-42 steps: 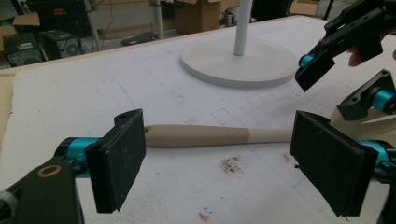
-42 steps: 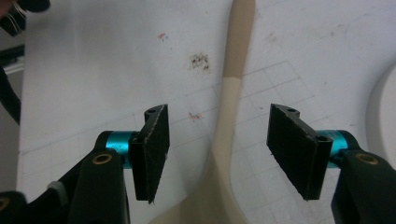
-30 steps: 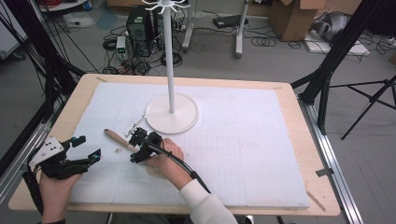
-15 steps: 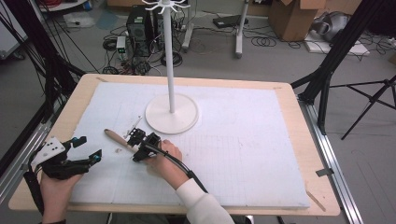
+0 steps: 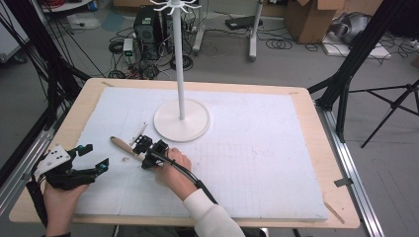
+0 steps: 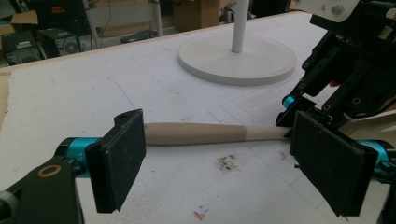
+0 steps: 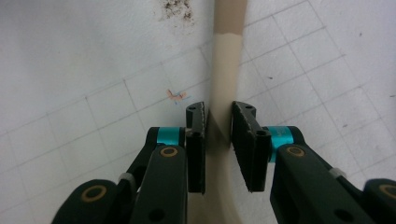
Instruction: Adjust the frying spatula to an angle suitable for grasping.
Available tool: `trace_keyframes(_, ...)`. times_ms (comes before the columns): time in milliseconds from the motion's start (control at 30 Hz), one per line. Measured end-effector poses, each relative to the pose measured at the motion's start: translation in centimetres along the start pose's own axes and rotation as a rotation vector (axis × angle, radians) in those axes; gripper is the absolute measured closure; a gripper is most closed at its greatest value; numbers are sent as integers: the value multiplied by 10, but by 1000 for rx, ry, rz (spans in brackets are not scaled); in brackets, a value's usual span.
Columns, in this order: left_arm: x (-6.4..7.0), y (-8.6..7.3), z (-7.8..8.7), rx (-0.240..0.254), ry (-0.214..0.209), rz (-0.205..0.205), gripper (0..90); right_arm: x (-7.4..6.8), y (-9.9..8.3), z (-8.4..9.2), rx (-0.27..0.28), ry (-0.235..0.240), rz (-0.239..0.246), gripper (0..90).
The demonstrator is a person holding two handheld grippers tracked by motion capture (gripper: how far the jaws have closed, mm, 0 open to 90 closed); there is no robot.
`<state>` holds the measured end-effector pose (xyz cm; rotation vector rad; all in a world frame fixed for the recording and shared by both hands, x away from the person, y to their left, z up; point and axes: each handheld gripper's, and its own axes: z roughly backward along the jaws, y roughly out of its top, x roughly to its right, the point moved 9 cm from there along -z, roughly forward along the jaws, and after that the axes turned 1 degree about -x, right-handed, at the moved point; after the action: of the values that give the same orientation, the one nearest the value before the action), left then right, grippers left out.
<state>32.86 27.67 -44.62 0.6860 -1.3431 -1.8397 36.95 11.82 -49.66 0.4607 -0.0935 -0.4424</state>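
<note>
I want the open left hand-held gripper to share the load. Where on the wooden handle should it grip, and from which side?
Probably the thicker, darker free end of the wooden handle. It lies flat on the white mat, crosswise between the left hand-held gripper's open jaws. Come in level along the mat, clear of the right hand-held gripper clamping the paler narrow end.

The utensil (image 5: 124, 147) on the mat (image 5: 257, 163) shows a wooden handle in the high view, but its far end lies under the right gripper (image 5: 143, 147), so what kind of tool it is cannot be told. In the right gripper view the handle (image 7: 225, 70) runs off the top edge and sinks out of sight between the jaws below. In the left gripper view its pale end disappears behind the right gripper (image 6: 292, 122). The stand (image 5: 181, 98) loses its top hooks at the upper edge of the high view. The thin white item (image 5: 140, 132) beside its base is too small to identify.
</note>
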Motion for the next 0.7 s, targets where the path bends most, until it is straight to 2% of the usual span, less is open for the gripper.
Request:
trace_keyframes(267, -1, 1, 2, 6, 4, 1, 188, -1, 0, 1, -1, -9, 15, 777)
trace_keyframes(400, -2, 2, 5, 13, 9, -1, 188, -1, -1, 2, 4, -13, 7, 778)
trace_keyframes(533, -2, 4, 7, 24, 15, -1, 189, 6, -3, 8, 40, -25, 8, 778)
trace_keyframes(600, -2, 5, 8, 30, 15, 0, 191, 10, -4, 19, 92, -19, -21, 778)
trace_keyframes(667, -1, 6, 8, 33, 15, 0, 191, 11, -5, 21, 98, -16, -24, 778)
trace_keyframes(700, -1, 6, 8, 33, 12, -6, 191, 13, -7, 29, 122, -11, -30, 778)
